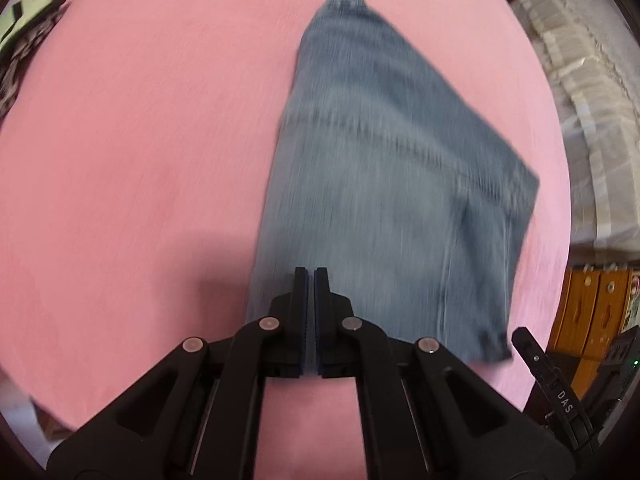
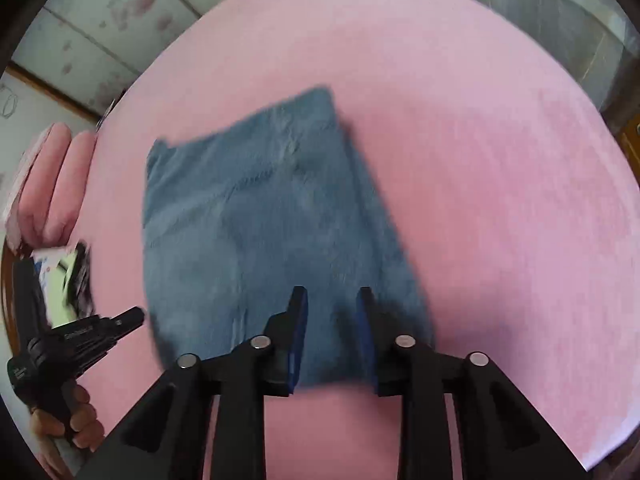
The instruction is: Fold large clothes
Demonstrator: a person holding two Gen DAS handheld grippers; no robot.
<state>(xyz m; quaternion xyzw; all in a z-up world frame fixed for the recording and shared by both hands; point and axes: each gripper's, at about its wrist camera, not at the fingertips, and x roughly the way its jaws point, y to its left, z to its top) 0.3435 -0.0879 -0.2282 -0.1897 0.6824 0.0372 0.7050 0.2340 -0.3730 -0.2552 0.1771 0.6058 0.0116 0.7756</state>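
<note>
Folded jeans (image 1: 384, 184) flat on pink sheet (image 1: 140, 140). Left gripper (image 1: 310, 276) closed empty; right gripper (image 2: 331, 300) part-open, holding nothing.

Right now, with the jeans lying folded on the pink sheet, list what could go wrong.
1. The folded jeans lie skewed, edges not square; another fold could come out crooked.
2. The right gripper hangs open just above the denim and could snag it.
3. The left gripper, shut and empty, could drag the fold.
</note>
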